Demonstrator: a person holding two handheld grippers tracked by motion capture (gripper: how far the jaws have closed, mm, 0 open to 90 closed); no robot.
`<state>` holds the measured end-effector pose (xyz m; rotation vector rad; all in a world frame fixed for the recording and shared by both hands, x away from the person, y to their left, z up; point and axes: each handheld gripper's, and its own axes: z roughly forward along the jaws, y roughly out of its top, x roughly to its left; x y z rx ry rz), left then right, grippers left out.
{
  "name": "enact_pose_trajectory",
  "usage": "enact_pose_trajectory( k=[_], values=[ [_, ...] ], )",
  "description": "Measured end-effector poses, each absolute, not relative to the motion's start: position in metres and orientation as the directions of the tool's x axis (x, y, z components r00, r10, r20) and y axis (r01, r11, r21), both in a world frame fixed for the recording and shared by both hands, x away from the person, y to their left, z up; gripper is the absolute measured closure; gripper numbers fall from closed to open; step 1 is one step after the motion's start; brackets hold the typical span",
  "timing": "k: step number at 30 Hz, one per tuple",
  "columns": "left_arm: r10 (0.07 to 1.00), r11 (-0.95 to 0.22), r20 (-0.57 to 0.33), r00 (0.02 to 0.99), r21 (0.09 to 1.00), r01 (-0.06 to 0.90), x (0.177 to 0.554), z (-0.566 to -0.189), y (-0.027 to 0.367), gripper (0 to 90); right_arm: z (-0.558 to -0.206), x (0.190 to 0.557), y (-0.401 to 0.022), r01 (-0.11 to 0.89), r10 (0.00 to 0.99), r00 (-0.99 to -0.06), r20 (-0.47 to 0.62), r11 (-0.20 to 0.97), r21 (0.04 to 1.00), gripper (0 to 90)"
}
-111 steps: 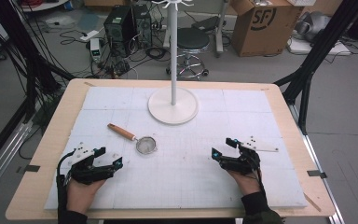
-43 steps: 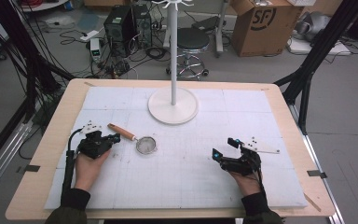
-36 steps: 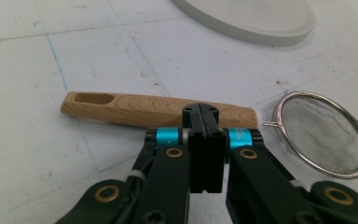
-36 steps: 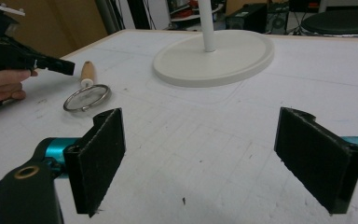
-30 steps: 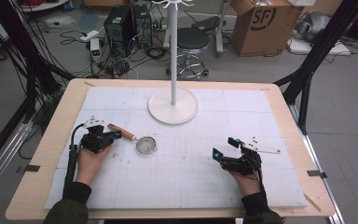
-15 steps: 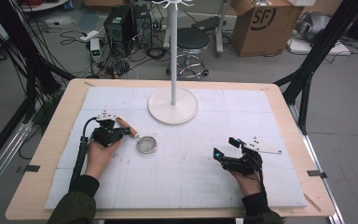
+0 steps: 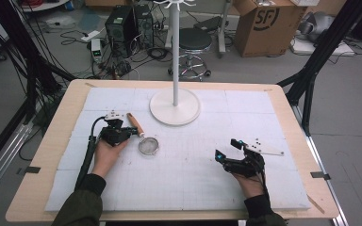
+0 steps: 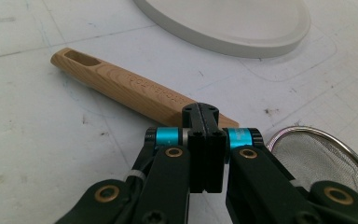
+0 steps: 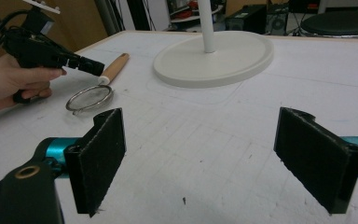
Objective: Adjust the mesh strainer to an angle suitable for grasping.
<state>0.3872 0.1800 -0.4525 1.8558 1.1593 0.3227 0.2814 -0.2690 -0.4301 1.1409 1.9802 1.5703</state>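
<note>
The strainer lies on the white mat left of the table's middle, its wooden handle pointing up and away toward the stand's round base, its mesh bowl nearer the person.

At the left, the left gripper sits with its jaws pressed together, nothing between them; their tip is at the handle's lower end, where it meets the bowl. In the left gripper view the closed tip covers that end of the handle, so whether it touches the wood is hard to tell, and the bowl is cut off at the right edge.

In the middle, bare mat runs wide and free between the strainer and the right gripper, which rests on the mat well apart at the right with its jaws spread wide and nothing in them. The right gripper view shows the two pads far apart over bare mat.

The wooden table shows a bare border round the mat on every side.

Counted: one strainer, one stand, two grippers. The stand's pole runs out of the high view's top edge.
</note>
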Motion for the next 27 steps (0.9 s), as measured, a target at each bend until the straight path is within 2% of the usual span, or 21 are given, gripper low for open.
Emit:
enact_pose_trajectory(
  k=[10, 27],
  values=[
    [0.799, -0.099, -0.298, 0.522, 0.791, 0.603, 0.385, -0.45, 0.178, 90.0, -0.431, 0.282, -0.268, 0.37, 0.774, -0.604, 0.193, 0.058, 0.927, 15.7],
    [0.778, -0.184, -0.265, 0.57, 0.771, 0.61, 0.391, -0.445, 0.139, 90.0, -0.431, 0.281, -0.271, 0.372, 0.776, -0.599, 0.198, 0.051, 0.927, 15.7]
  ],
)
